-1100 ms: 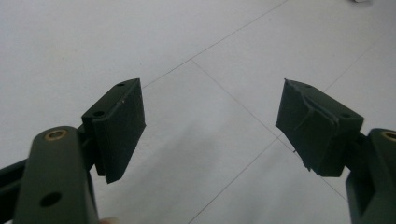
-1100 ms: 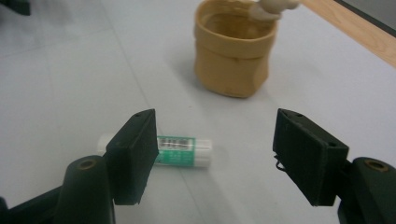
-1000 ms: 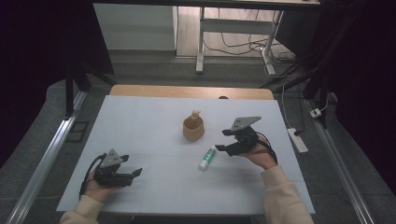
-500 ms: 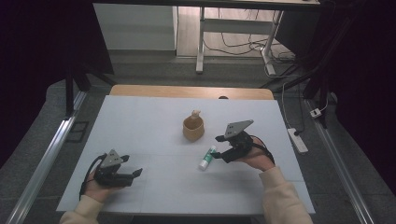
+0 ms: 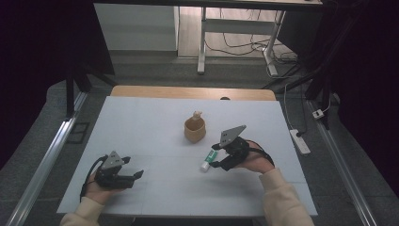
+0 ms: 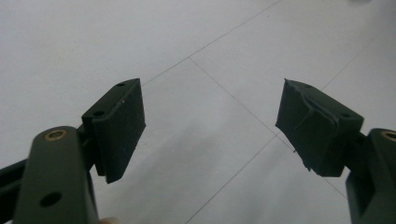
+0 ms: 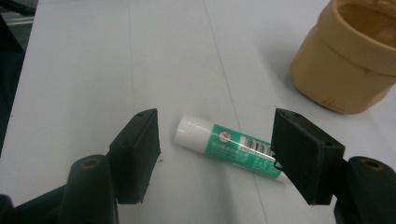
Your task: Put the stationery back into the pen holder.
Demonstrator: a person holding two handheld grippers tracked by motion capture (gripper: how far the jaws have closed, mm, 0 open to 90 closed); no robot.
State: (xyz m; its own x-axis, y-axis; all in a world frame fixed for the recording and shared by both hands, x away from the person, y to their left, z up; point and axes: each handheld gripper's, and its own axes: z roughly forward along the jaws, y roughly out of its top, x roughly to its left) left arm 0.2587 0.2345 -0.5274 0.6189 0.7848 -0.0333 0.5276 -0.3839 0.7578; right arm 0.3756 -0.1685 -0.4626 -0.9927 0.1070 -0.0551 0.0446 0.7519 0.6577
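The right hand-held gripper (image 7: 212, 154) hangs released over the white tabletop (image 5: 155, 122), its black jaws spread to either side of the white-and-green plastic glue stick (image 7: 229, 148), which lies flat between them; one jaw seems to overlap the tube's far end. Beyond that jaw stands the tan ceramic cup (image 7: 350, 60). The left hand-held gripper (image 6: 210, 126) rests released over bare tabletop

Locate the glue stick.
High view: glue stick lies flat right of centre on the table, just before the tan cup, under the open right claw.
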